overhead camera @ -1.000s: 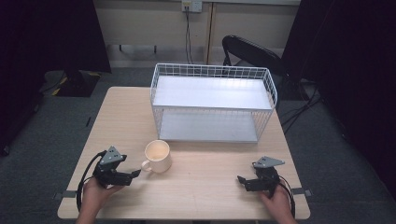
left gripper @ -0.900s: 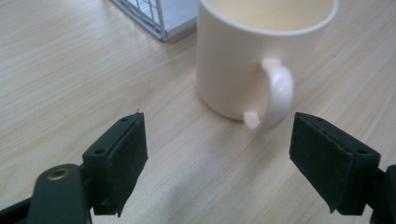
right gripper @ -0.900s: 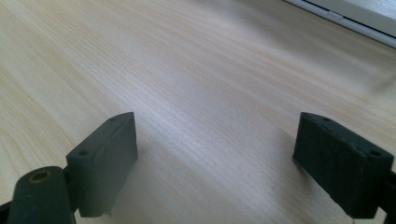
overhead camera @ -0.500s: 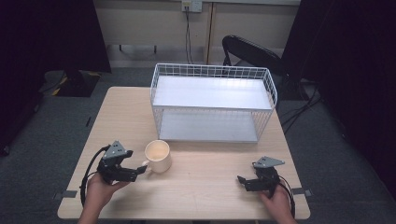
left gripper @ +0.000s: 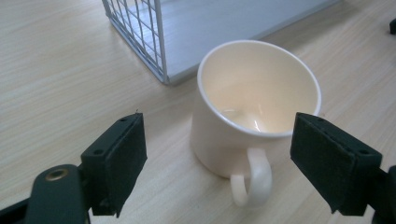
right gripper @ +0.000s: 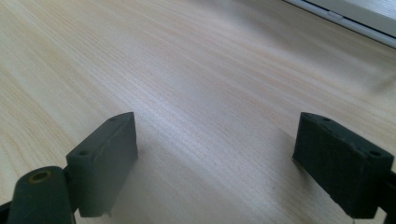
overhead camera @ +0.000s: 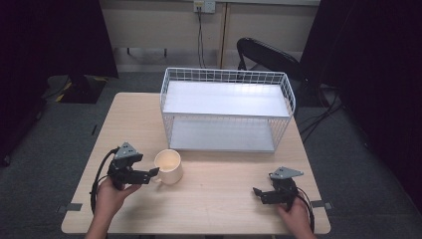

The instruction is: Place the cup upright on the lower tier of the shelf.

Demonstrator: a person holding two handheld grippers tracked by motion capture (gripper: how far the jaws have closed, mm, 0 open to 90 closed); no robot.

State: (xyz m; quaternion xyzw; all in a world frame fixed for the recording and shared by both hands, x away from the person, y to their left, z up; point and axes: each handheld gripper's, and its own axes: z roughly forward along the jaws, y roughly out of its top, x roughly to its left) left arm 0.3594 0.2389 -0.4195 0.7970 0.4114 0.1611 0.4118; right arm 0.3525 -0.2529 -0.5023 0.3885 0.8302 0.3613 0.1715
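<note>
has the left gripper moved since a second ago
Yes. In the high view the left gripper has edged right, toward the mug; the mug sits as before, in front of the wire rack.

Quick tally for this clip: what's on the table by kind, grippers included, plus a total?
Cream mug: 1
White wire rack with two shelves: 1
Handheld grippers: 2, left gripper and right gripper, both open
Total: 4
</note>
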